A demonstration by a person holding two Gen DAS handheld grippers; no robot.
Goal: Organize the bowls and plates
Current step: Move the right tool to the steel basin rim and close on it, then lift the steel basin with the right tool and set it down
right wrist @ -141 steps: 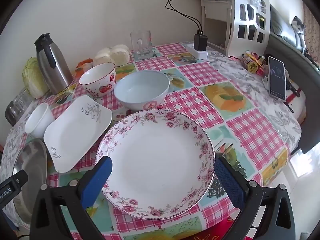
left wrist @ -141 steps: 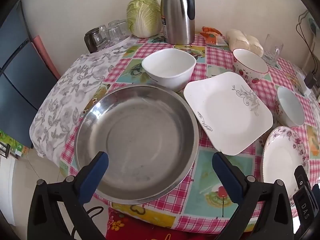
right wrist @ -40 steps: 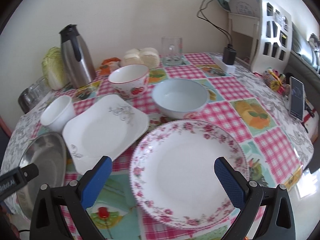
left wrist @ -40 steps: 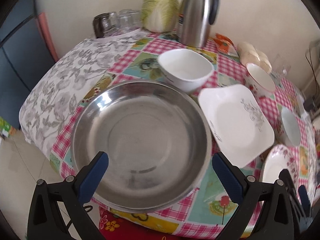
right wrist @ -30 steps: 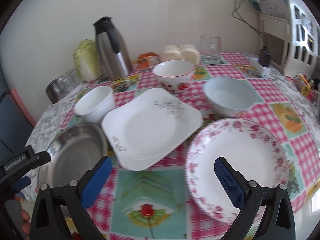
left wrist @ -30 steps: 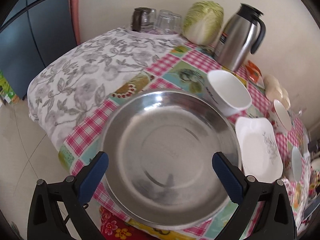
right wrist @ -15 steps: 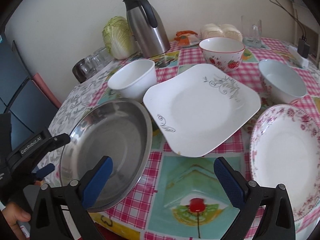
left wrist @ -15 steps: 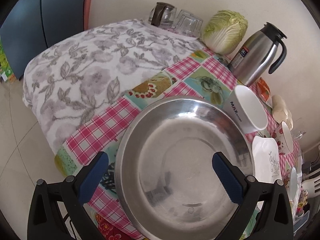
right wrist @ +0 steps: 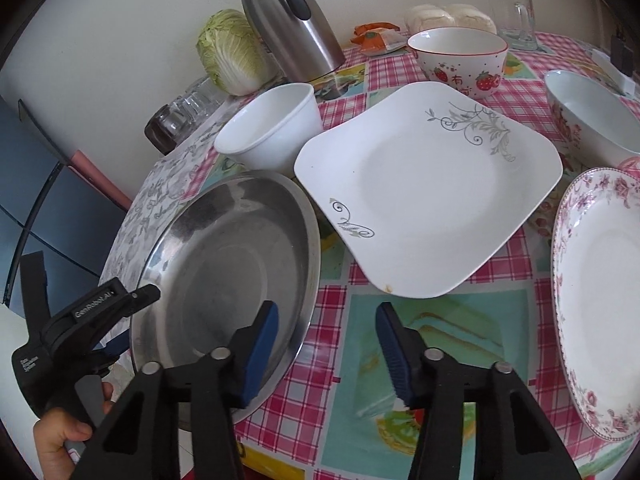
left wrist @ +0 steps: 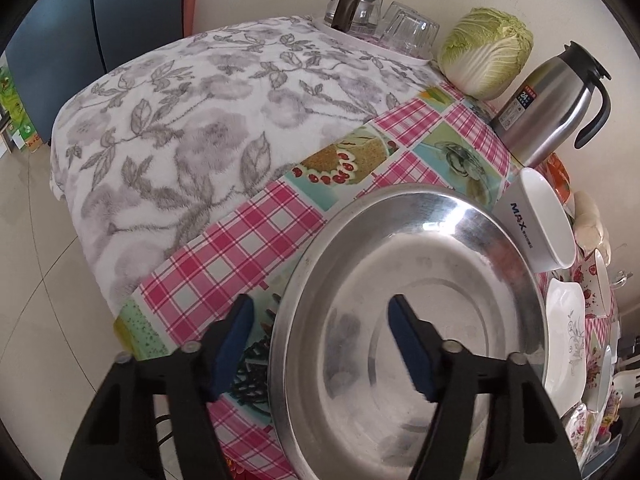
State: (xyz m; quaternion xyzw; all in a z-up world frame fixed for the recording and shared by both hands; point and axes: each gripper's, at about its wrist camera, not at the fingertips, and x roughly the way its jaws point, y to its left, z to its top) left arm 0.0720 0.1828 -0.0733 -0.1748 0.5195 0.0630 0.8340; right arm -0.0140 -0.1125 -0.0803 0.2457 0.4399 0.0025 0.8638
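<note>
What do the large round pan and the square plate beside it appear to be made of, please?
The round pan looks like stainless steel: grey, shiny, with blurred reflections. The square plate looks like glazed ceramic, possibly opal glass: glossy white with a printed grey scroll pattern.

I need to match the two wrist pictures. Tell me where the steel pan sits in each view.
Left wrist view: the steel pan fills the lower right, its near rim between the left hand-held gripper's fingers.
Right wrist view: the steel pan lies lower left, left of the square white plate.
Shared landmark: the steel thermos jug near the wall.
</note>
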